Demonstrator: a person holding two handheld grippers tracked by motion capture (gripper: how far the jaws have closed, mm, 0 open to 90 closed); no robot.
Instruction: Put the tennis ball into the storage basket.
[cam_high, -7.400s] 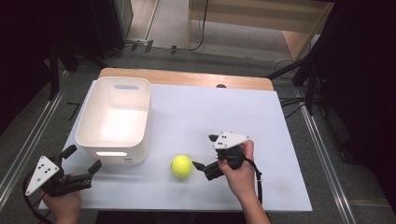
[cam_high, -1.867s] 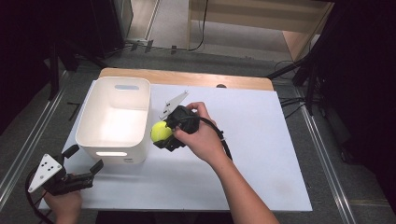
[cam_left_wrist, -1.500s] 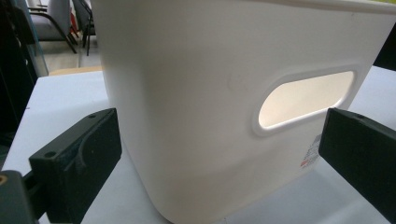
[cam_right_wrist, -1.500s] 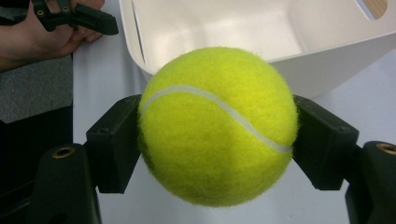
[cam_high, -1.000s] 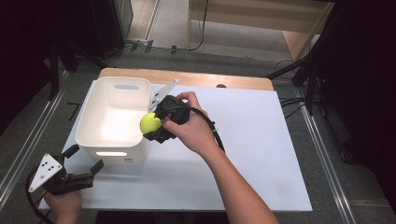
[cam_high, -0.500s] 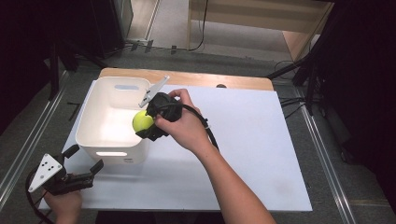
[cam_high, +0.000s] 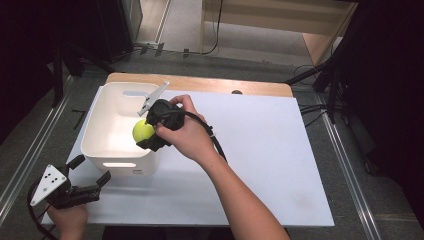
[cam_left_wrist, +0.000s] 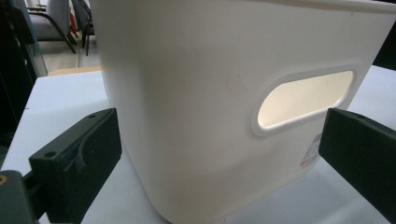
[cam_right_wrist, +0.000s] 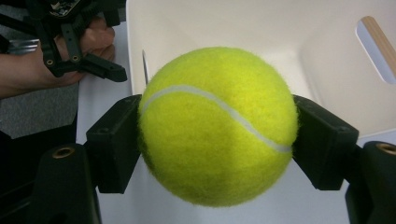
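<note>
White table carries white bin at left. Right gripper clamps yellow tennis ball between both jaws, held above bin's interior near right wall. Left gripper rests at near-left corner, jaws spread wide, bin's handle slot ahead.

My right gripper has its two black jaws clamped on either side of a yellow tennis ball, whose white seam curves across its face. Behind the ball opens the white bin, its inner walls pale, with a handle slot at the upper right. At upper left, my other hand holds the left gripper beside the bin's outer wall.
</note>
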